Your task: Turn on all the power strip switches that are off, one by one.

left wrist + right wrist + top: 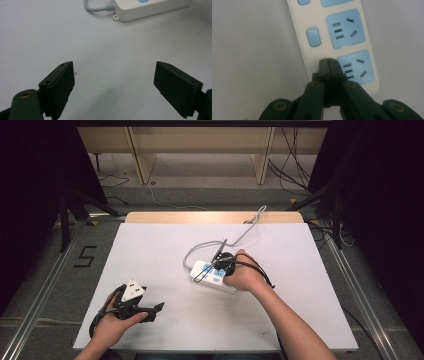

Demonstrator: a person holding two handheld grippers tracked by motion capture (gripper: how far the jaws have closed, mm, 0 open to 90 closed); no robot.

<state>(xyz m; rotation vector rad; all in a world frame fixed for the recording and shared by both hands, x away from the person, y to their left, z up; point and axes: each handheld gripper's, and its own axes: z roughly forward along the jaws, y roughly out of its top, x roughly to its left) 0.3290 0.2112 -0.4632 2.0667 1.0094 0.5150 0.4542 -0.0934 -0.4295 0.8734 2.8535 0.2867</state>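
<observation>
A white power strip (207, 275) with blue sockets lies near the middle of the white table. My right gripper (220, 260) is over it, jaws shut with nothing between them. In the right gripper view its tips (328, 61) sit on the power strip (297, 30) beside the nearest socket (358, 68), below a blue switch button (313, 37) and a small red light (326, 46). My left gripper (155, 312) is held at the table's front left, open and holding nothing. In the left gripper view its jaws (113, 82) stand wide apart above bare table, with the strip's end (150, 7) farther off.
The strip's grey cable (240, 237) loops behind it and runs off the table's far edge. A wooden strip (215, 217) borders the far side of the table (150, 255). A "5" marking (85, 256) is on the floor to the left.
</observation>
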